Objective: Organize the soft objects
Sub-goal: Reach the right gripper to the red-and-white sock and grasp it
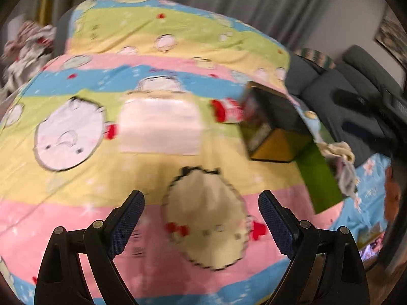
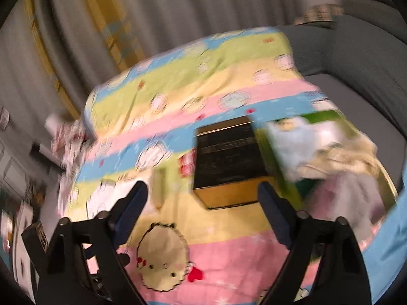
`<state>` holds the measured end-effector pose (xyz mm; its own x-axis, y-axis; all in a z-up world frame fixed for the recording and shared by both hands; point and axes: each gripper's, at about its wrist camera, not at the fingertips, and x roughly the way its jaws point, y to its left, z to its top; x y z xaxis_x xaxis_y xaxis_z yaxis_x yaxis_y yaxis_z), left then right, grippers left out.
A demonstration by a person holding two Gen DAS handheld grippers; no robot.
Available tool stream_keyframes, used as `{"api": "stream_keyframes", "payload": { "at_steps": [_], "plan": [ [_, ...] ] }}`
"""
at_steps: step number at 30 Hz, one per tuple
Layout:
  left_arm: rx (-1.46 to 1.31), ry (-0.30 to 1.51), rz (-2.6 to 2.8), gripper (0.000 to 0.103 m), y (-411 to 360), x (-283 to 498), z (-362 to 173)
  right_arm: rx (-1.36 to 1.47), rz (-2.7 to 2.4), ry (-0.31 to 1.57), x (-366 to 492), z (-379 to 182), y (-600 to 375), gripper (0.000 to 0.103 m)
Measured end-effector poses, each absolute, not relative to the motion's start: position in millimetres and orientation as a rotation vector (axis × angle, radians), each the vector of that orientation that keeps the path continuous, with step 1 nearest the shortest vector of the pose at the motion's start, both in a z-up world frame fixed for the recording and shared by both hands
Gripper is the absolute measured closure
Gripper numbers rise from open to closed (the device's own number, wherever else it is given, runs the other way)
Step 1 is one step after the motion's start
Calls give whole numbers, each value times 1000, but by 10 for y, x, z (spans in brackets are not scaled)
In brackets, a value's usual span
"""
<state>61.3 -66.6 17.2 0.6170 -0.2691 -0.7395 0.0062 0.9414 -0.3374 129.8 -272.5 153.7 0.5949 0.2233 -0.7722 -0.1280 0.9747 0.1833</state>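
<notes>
Grey curtains hang behind a bed [image 1: 76, 190] spread with a striped cartoon quilt in pink, yellow, green and blue, and both views are smeared with motion blur.

On the quilt lies a folded white cloth [image 1: 160, 127], neat and rectangular, near the middle of the left wrist view. At about three o'clock from it, just beside, is a small red-and-white rolled item [image 1: 227, 110], perhaps socks, though the blur hides what it is. That roll touches or nearly touches a dark box [image 1: 272, 124] with a yellow side. Further out at four o'clock from the box, a loose heap of cream and pale clothes [image 1: 340, 152] lies at the bed's edge; in the right wrist view the same heap sits at two o'clock from the box.

The left gripper [image 1: 201, 218] hovers above the quilt with its fingers spread wide and nothing between them. The right gripper [image 2: 203, 211] is likewise empty, fingers well apart, with the box seen beyond them.

My guess is that one piece is folded and set down, and the hands are between items. The next move seems to call for reaching toward the unsorted heap, picking one garment by an edge, and carrying it to clear quilt for folding.
</notes>
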Motion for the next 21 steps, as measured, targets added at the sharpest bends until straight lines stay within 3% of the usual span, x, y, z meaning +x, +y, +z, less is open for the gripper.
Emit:
{"api": "stream_keyframes", "payload": {
  "at_steps": [6, 10, 21],
  "plan": [
    [-377, 900, -112, 12, -277, 540, 30, -133, 226, 1152, 2100, 1049, -1817, 51],
    [-392, 899, -97, 12, -106, 518, -40, -311, 141, 1235, 2510, 659, -1425, 74],
    [-448, 903, -163, 12, 55, 542, -238, -529, -66, 1359, 3093, 113, -1337, 72]
  ]
}}
